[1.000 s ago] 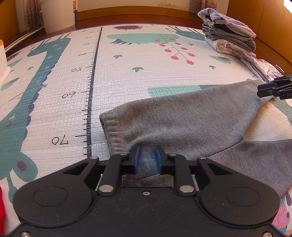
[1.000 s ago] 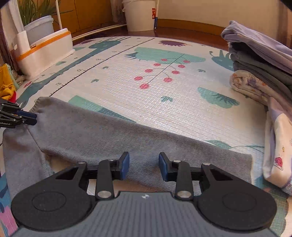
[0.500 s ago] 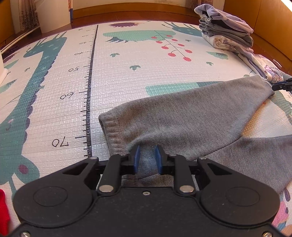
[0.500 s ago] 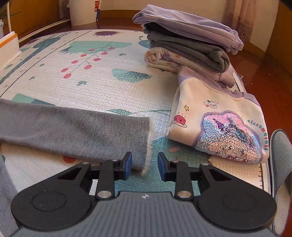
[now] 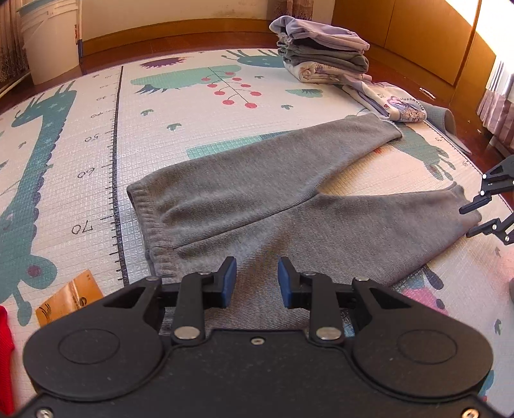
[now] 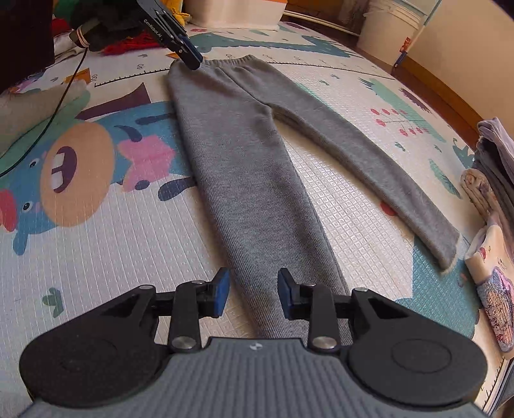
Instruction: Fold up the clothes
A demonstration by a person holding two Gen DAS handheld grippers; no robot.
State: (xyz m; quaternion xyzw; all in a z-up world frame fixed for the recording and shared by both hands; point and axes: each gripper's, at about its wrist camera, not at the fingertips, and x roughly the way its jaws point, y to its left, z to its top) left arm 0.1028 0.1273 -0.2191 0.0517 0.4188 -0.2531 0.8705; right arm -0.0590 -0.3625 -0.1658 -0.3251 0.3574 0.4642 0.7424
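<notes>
- Grey knit trousers [image 6: 244, 154]: soft, light and limp; expect sagging when lifted.
- Grasp at waistband [image 5: 151, 222] and leg cuff [image 5: 462, 205].
- Left gripper [image 5: 257, 283]: jaws apart, empty.
- Right gripper [image 6: 253, 292]: jaws apart, empty.

Sunlit wooden floor [image 5: 180, 48], cream wall [image 5: 173, 13], perhaps curtains [image 5: 496, 112] at right.

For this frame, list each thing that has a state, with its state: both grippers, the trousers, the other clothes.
Left hand-held gripper: open, holding nothing, over the waist end.
Right hand-held gripper: open, holding nothing, over the near leg's cuff end.
Grey trousers: unfolded, flat on the play mat, legs spread apart.
Stack of clothes: folded, piled at the mat's far edge.
Sequinned top: folded, lying beside the stack.
</notes>
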